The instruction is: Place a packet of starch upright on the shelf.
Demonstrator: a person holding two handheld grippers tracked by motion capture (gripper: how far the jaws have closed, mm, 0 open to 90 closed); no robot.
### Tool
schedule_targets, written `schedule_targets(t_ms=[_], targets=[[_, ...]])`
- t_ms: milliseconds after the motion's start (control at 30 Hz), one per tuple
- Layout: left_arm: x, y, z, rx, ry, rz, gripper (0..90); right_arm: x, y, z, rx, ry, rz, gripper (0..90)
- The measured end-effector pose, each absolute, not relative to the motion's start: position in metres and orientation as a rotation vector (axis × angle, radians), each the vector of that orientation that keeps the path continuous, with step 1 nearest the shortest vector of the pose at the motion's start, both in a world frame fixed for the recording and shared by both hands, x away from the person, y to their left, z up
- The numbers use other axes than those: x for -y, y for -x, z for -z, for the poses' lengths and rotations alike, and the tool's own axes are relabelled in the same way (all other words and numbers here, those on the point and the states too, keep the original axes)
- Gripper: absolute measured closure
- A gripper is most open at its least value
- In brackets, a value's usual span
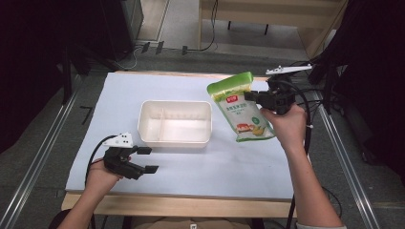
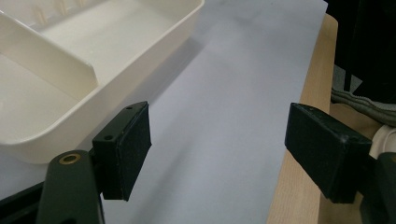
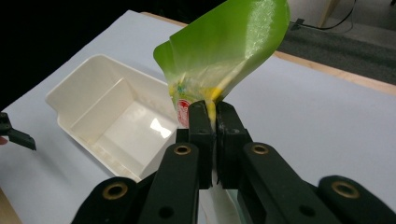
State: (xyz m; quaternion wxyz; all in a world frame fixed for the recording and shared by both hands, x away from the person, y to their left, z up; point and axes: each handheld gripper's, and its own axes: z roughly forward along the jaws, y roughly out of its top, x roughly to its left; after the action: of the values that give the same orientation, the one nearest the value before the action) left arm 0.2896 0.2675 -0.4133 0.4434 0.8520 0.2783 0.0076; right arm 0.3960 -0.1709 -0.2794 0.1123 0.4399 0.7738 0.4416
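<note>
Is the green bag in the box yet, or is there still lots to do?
Not yet. Done: the right gripper has shut its fingers on the green bag and holds it in the air, right of the box. In hand: carrying the bag. Left, probably: bring it over the box, which holds nothing, lower it in and let go. The left gripper waits open near the table's front edge.

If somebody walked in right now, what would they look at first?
Probably the bright green plastic snack pouch hanging in the air at the right of the table, pinched flat in the right claw. Next, the white plastic two-compartment bin sitting empty in the middle of the pale blue table cover. The left claw rests near the front left corner, open and holding nothing.
</note>
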Motion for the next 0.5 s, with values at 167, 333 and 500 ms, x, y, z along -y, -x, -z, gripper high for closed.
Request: schedule_targets(t_ms=[167, 333, 500], targets=[[-0.267, -0.290, 0.414, -0.695, -2.108, -0.016, 23.3, 0.167, -0.401, 0.269, -2.276, -1.282, -1.319, 88.8], [-0.267, -0.290, 0.415, -0.700, -2.105, -0.015, 23.3, 0.161, -0.407, 0.255, -2.273, -1.273, -1.368, 88.8], [-0.268, -0.290, 0.415, -0.709, -2.095, -0.010, 23.3, 0.145, -0.410, 0.238, -2.294, -1.229, -1.386, 88.9]])
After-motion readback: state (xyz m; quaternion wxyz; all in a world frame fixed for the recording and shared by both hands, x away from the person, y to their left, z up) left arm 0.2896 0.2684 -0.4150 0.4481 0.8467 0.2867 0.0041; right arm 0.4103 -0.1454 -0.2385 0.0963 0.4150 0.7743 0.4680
